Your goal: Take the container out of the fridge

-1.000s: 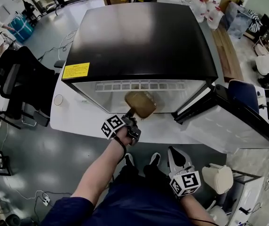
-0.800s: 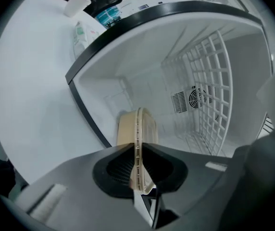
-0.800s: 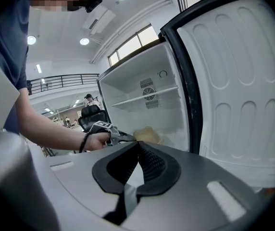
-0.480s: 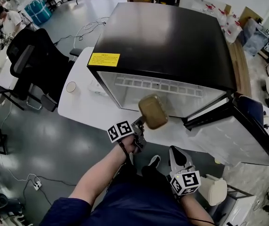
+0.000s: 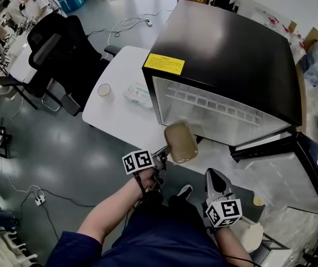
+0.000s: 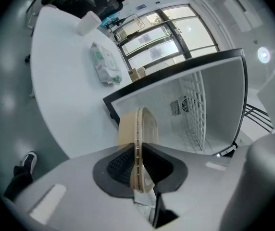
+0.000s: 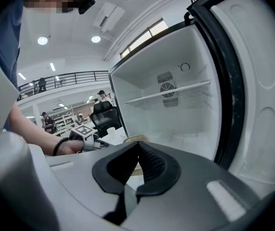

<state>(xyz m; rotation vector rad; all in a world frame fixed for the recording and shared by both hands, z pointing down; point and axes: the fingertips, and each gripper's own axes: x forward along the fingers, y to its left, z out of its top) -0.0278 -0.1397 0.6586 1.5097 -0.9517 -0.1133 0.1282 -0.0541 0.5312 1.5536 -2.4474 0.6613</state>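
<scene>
the left hand-held gripper (image 6: 138,170) is clamped on the container (image 5: 181,142), its pads pinching the near rim edge-on, so that the tan tub sticks out beyond the jaws. seen from the head view, the container hangs in the air over the front edge of the white tabletop (image 5: 120,115), outside the fridge (image 5: 231,43), whose open cavity lies at about 1 o'clock from it. the fridge door (image 5: 298,171) stands swung out at about 4 o'clock. the right hand-held gripper (image 7: 137,150) is closed with nothing between its pads, held low at about 5 o'clock from the container and well apart from it.

the container looks like thin, stiff plastic with a lid seam running around it; it is probably light, and nothing shows what, if anything, is inside. a pinch on one rim lets the far end sag or twist, and smooth plastic could slip between the pads. a hold across the lid seam, where the wall is doubled, seems soundest. a paper cup (image 5: 104,89) and a pack of wipes (image 5: 138,93) sit on the tabletop at about 10 o'clock from the container.
</scene>
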